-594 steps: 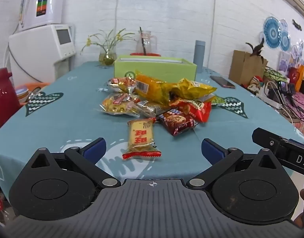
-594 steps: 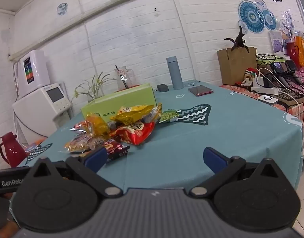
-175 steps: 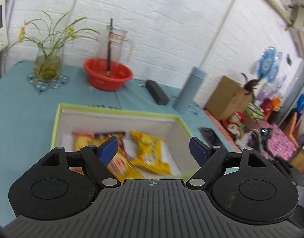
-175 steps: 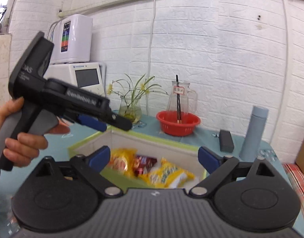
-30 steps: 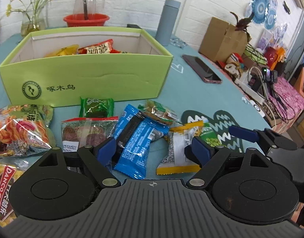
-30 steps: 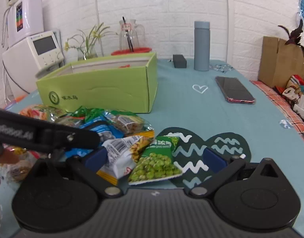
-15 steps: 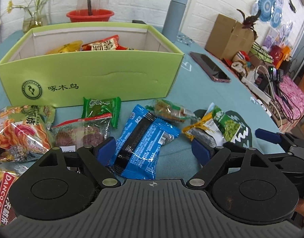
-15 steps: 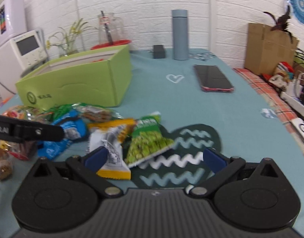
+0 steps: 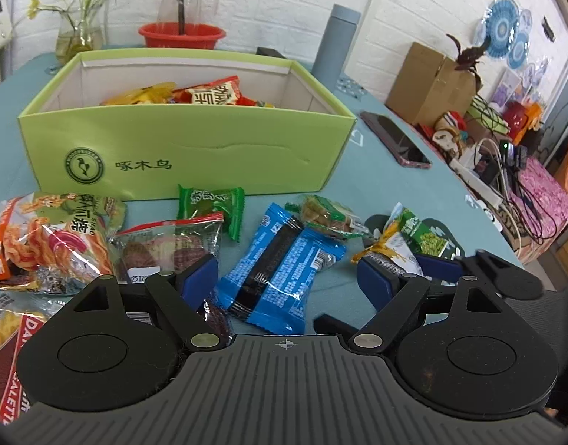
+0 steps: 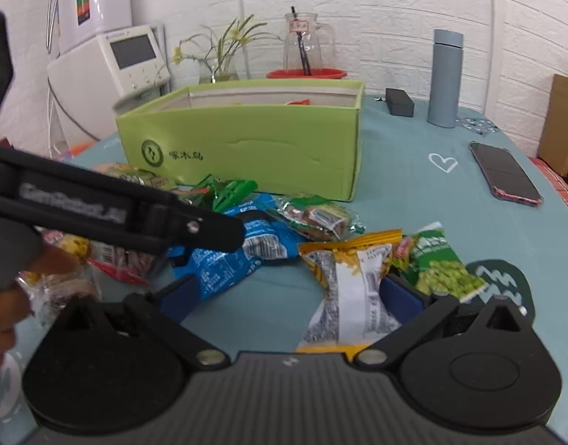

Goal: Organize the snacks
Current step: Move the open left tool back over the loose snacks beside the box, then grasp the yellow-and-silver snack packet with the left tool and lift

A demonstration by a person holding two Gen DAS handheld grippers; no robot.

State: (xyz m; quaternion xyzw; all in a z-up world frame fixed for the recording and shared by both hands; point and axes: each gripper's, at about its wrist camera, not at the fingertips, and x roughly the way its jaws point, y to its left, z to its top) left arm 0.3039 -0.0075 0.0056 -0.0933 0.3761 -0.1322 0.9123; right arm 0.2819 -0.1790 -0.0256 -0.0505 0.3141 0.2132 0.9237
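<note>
Loose snack packets lie on the teal tablecloth in front of an open green box [image 9: 187,155] that holds several packets. My left gripper [image 9: 286,280] is open low over the pile, with a blue packet [image 9: 280,270] on the cloth between its fingers, untouched. My right gripper [image 10: 289,293] is open too. A yellow-and-white packet [image 10: 350,289] lies between its fingers, close to the right one. Just right of that finger lies a green pea packet [image 10: 439,263]. The left gripper's black body [image 10: 98,207], held by a hand, crosses the left of the right wrist view.
A phone [image 10: 506,174] lies on the cloth to the right. A grey flask [image 10: 445,78], a black case [image 10: 399,102], a red bowl [image 9: 180,35] with a jug and a flower vase [image 9: 76,37] stand behind the box. A cardboard box [image 9: 428,85] and cables are at far right.
The right gripper has swung left toward the pile, so the yellow-and-white packet now lies between its fingers. It now sits close beside the left gripper, which has hardly moved.
</note>
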